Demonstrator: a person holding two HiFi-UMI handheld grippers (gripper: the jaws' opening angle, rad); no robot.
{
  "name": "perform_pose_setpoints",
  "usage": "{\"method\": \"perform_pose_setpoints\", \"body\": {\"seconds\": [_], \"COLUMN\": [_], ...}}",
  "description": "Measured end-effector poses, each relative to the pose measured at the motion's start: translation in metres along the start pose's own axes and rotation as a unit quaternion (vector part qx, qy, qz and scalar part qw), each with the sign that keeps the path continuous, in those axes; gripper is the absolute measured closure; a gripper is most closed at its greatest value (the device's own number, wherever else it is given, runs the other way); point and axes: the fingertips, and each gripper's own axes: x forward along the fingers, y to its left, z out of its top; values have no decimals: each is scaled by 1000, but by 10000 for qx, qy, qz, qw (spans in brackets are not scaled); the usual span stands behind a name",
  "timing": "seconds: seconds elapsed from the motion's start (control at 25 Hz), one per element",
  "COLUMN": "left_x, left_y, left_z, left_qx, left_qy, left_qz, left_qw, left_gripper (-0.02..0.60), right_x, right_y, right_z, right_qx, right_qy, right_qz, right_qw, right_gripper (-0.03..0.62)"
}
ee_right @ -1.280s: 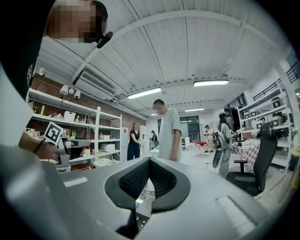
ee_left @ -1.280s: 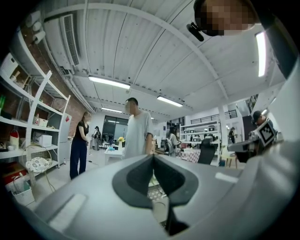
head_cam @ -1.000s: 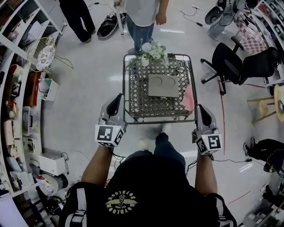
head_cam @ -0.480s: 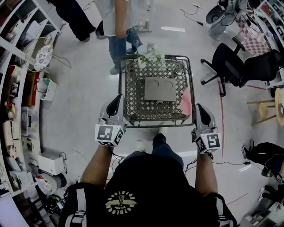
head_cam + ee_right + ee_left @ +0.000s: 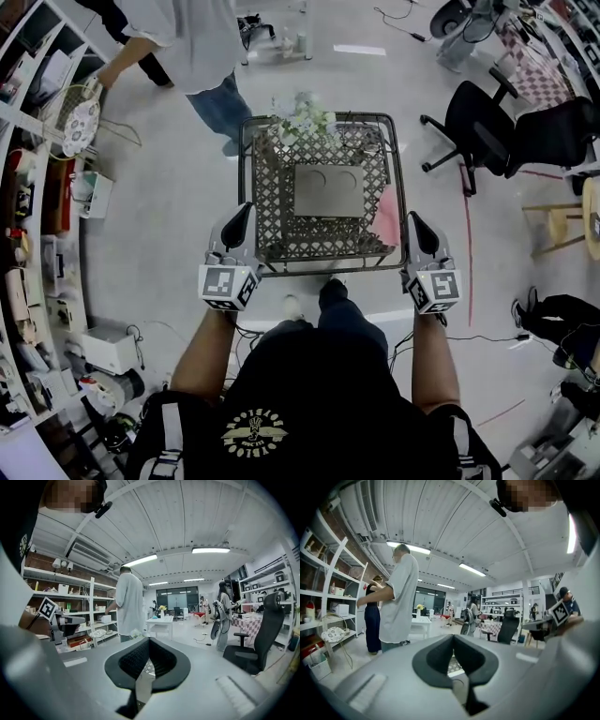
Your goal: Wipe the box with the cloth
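Shelves [image 5: 33,187] stand along the left side of the room, and a black office chair [image 5: 487,131] stands at the right. Between them is a metal lattice surface [image 5: 323,268]. The grey box [image 5: 328,190] lies near its middle, and the pink cloth [image 5: 386,216] lies just beside the box, at the right edge. White flowers [image 5: 302,114] stand at the far rim. I hold the left tool [image 5: 242,214] by the near left corner and the right tool [image 5: 413,223] by the near right corner. Both are closed, with nothing gripped.
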Motion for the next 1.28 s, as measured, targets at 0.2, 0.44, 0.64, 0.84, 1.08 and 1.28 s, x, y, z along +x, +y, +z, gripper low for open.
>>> {"method": "perform_pose_setpoints", "body": {"seconds": [0.2,0.44,0.64,0.84,1.08,1.28], "left_x": [29,64,85,102,116,120], "left_y": [-5,-5,-8,-8,-8,-7], "left_z": [-19,-63,-86,-106,-128,-142], "left_qx": [-59,-224,-278,-311,-396,-405], "left_qy": [168,701,963,1190,1395,1559], "left_qz": [4,-111,-93,-4,78,112], "left_qw": [9998,9972,9949,9924,9894,9869], "left_gripper": [581,581,581,581,581,581], "right_x": [22,46,63,81,98,107], "right_y": [-33,-60,-80,-96,-113,-124], "right_z": [-39,-81,-118,-161,-215,-268], "right_qx": [51,75,186,371,484,472], "right_qy": [393,854,1261,1711,2235,2787], "right_qz": [-121,-202,-183,-79,-1,-71], "right_qw": [9991,9961,9917,9845,9735,9592], "right_gripper": [586,585,545,499,451,417]}}
